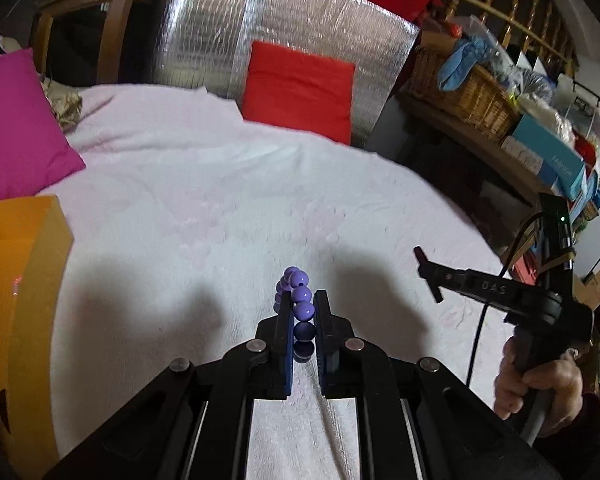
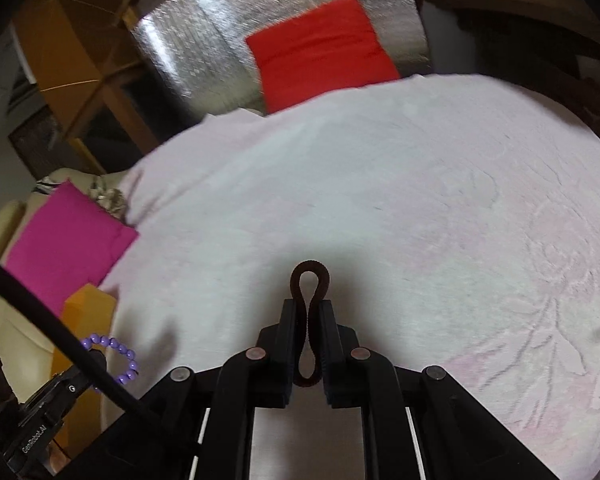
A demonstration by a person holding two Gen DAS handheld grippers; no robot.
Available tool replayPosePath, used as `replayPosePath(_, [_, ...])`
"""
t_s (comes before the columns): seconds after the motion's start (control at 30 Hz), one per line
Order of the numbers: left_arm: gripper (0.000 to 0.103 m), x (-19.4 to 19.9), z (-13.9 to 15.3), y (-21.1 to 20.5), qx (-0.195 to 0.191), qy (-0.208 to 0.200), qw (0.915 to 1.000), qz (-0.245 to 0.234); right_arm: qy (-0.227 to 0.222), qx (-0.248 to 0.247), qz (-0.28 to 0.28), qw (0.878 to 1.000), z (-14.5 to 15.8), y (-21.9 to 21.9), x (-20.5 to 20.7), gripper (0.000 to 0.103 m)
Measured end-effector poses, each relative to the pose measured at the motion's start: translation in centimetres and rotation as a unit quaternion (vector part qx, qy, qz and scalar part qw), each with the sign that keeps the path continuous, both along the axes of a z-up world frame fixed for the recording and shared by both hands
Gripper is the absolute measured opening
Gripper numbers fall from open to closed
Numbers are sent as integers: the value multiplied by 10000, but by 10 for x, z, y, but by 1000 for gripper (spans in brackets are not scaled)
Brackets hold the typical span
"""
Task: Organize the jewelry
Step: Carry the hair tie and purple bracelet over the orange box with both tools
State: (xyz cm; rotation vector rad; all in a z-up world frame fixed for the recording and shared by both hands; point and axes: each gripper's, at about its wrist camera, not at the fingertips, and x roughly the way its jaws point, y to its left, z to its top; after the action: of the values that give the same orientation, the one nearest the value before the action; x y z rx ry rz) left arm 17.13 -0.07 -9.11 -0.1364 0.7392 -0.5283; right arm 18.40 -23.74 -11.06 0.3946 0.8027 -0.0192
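Clamped between the left gripper (image 1: 303,300) jaws, a purple round-bead bracelet (image 1: 298,300) is held above the white bedspread (image 1: 220,200); a dark brown ribbed elastic band (image 2: 310,312) is pinched in the right gripper (image 2: 309,308). Both are probably best carried level to the orange box (image 1: 20,280), grips kept firm.

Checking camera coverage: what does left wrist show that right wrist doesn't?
Left wrist only: the wicker basket on a cluttered shelf and the hand holding the right gripper.
Right wrist only: the dark brown band pinched into a loop.
Both: purple bead bracelet in the left gripper, red cushion, pink cushion, orange box, white bedspread.
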Motion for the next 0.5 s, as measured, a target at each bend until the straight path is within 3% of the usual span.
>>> replayPosePath(0.5, [9,-66,35,62,-73,-904,9907,1016,-860,-26,741,9935,28,87,-5,12])
